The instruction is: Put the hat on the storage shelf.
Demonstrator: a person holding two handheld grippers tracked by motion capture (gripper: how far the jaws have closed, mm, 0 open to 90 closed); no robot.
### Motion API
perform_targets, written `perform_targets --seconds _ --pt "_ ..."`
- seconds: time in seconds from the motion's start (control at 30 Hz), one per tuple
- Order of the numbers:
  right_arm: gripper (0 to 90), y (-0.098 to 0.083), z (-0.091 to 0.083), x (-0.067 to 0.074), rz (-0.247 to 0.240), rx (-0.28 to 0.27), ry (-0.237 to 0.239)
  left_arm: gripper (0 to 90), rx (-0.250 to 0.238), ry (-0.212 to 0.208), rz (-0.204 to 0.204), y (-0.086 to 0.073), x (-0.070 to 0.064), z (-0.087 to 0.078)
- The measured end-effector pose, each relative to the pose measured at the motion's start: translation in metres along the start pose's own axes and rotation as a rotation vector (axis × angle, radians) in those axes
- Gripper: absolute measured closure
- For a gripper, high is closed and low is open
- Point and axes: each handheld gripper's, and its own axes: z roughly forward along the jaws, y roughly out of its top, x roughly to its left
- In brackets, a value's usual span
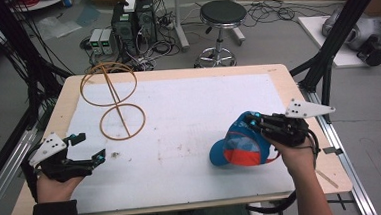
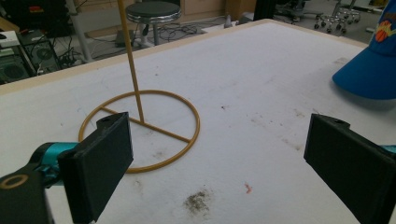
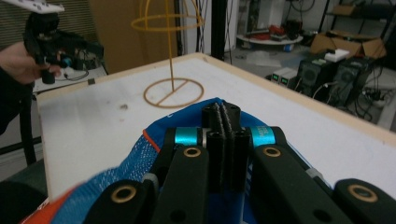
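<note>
A blue cap with an orange panel (image 1: 238, 147) rests on the white mat at the right. My right gripper (image 1: 253, 119) is shut on the cap's far rim; in the right gripper view the jaws (image 3: 223, 114) are pressed together with blue cap fabric (image 3: 154, 128) around them. A yellow wire stand (image 1: 121, 116) is upright at the back left, with a ring base (image 2: 140, 133) and a ring cage on top (image 3: 166, 19). My left gripper (image 1: 90, 146) hovers open near the left edge, and its jaws (image 2: 219, 154) are spread wide and empty, facing the stand's base. The cap (image 2: 371, 63) lies off to its right.
The wooden table (image 1: 297, 88) carries a stained white mat (image 1: 189, 117). Beyond the far edge are a black stool (image 1: 221, 15), computer boxes (image 1: 133, 18) and floor cables. Black frame posts (image 1: 343, 23) flank the table's right side.
</note>
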Motion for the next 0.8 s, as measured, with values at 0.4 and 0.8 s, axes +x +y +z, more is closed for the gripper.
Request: perform_targets --seconds 0.4,0.8 --pt "89.4 0.076 0.031 -0.004 -0.080 -0.059 0.040 8.3 0.000 -0.001 -0.001 0.000 0.001 -0.003" --pt "89.3 0.124 0.065 -0.008 -0.108 -0.103 0.076 8.3 -0.001 -0.001 -0.002 -0.002 0.000 -0.006"
